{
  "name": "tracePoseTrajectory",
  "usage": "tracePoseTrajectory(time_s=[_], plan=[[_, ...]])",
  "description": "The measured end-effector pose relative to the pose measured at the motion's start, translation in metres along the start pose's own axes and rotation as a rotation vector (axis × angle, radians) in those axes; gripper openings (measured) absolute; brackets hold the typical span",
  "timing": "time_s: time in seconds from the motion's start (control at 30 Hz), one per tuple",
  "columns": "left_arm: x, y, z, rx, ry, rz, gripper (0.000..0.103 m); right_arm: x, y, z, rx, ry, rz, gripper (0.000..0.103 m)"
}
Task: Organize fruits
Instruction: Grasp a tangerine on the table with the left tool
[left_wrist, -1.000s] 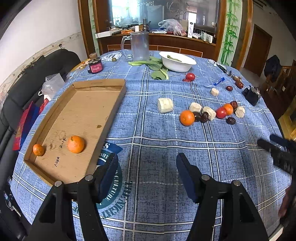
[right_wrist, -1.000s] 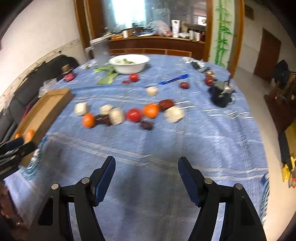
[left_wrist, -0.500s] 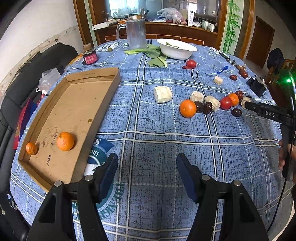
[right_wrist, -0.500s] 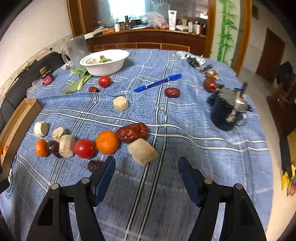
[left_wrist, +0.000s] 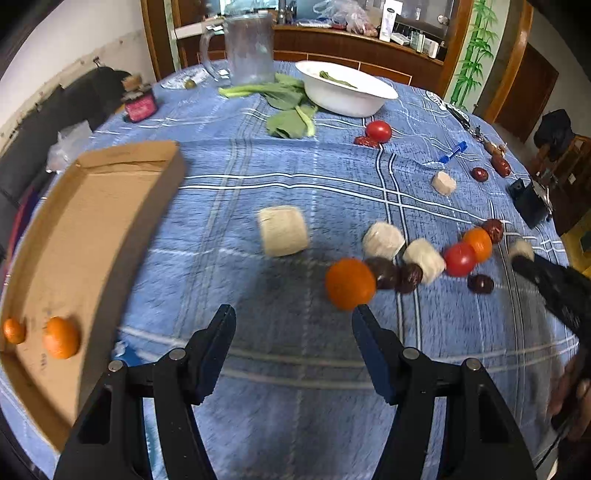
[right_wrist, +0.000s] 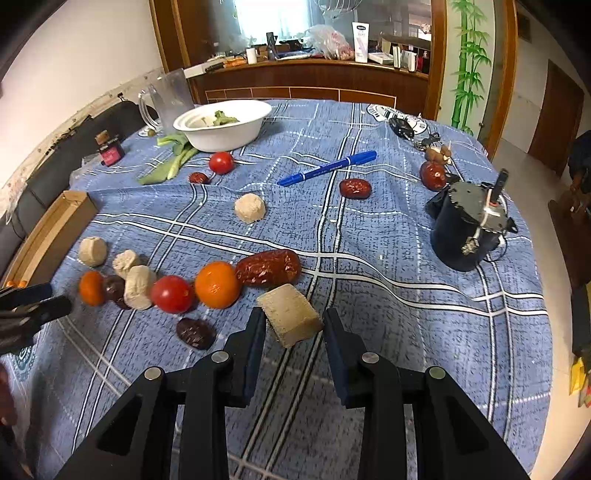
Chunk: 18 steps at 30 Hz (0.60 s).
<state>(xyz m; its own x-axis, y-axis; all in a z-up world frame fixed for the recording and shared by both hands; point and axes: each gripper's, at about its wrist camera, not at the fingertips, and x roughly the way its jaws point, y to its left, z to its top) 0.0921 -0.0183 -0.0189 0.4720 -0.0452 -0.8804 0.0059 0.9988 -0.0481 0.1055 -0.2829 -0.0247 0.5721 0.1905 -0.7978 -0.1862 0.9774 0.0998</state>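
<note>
1. While my right gripper (right_wrist: 293, 325) straddles the pale block (right_wrist: 290, 314) at the near end of the fruit row, its fingers are partly open, one on each side and not yet pressing it; I'd judge this block is what the right side is about to pick.
2. To do it well, I would close slowly and squarely on the block's flat sides, since it lies skewed between the fingers and could twist out.
3. My left gripper (left_wrist: 293, 325) is wide open and holds nothing, hovering over the desk (left_wrist: 295, 192) with the orange (left_wrist: 349, 283) just beyond its right finger.
4. I'd shift left-hand aim slightly right to center that orange before closing.
5. Two oranges (left_wrist: 61, 336) already sit in the near corner of the cardboard tray (left_wrist: 92, 206) on the left, which I take as the fruit's destination.
6. Tomatoes (right_wrist: 171, 294) and dates (right_wrist: 269, 267) crowd together, so lift straight up.
</note>
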Motion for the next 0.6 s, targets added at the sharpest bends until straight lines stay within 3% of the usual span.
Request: tracePoseTrajectory(time_s=[0.23, 0.3, 0.33, 0.37, 0.47, 0.6], plan=[[0.024, -0.019, 0.01, 0.032, 0.03, -0.061, 0.064, -0.004, -0.009, -0.005, 0.034, 0.007, 0.023, 0.034], [0.027, -0.017, 0.011, 0.021, 0.025, -0.088, 0.058, -0.004, -0.011, -0.006, 0.042, 0.008, 0.025, 0.034], [0.027, -0.017, 0.012, 0.02, 0.014, -0.102, 0.046, -0.003, -0.011, -0.006, 0.046, 0.008, 0.026, 0.034], [0.025, -0.018, 0.011, 0.023, 0.013, -0.143, 0.028, -0.004, -0.011, -0.007, 0.051, 0.008, 0.026, 0.034], [0.022, -0.022, 0.008, 0.05, 0.004, -0.123, 0.028, -0.005, -0.011, -0.009, 0.059, 0.009, 0.026, 0.034], [0.016, -0.014, 0.003, 0.017, 0.011, -0.153, 0.028, -0.011, -0.007, -0.013, 0.06, 0.007, 0.02, 0.034]])
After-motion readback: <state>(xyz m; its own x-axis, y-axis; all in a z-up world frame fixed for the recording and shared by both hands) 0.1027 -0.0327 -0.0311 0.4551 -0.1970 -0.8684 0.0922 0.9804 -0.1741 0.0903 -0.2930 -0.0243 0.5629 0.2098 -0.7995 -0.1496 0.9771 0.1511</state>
